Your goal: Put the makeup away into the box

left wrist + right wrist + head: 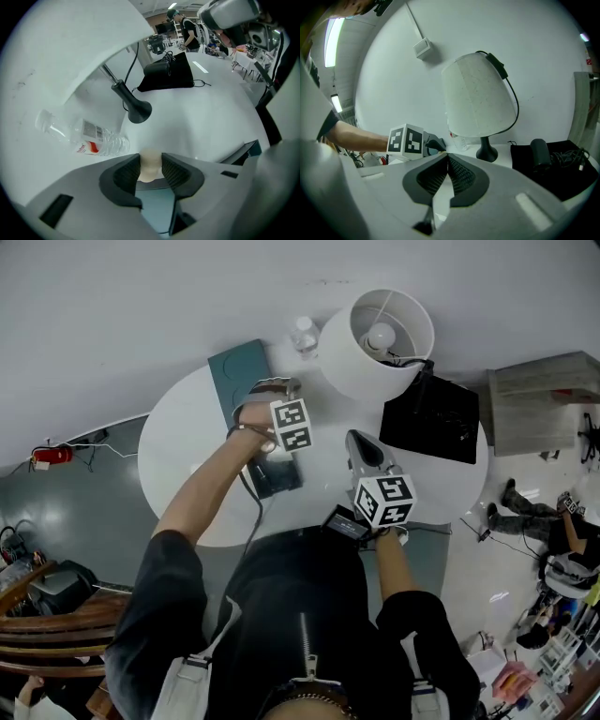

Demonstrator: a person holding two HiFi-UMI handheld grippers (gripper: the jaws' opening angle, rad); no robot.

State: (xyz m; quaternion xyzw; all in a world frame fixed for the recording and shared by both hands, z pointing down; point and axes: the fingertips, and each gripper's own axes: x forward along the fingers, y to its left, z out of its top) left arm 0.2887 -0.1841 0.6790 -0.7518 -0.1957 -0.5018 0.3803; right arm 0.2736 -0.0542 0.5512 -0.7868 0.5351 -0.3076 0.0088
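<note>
left claw (150,159) grips a beige makeup item (150,171)

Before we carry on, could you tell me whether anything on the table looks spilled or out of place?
Nothing stands out: bottle, lamp and black bag sit in order on the table, with no spill. The left claw grips a pale sponge.

the left gripper (151,160) is pointing steeply down, jaws pinching a small pale piece (150,172). the right gripper (447,161) is hovering, jaws together.
</note>
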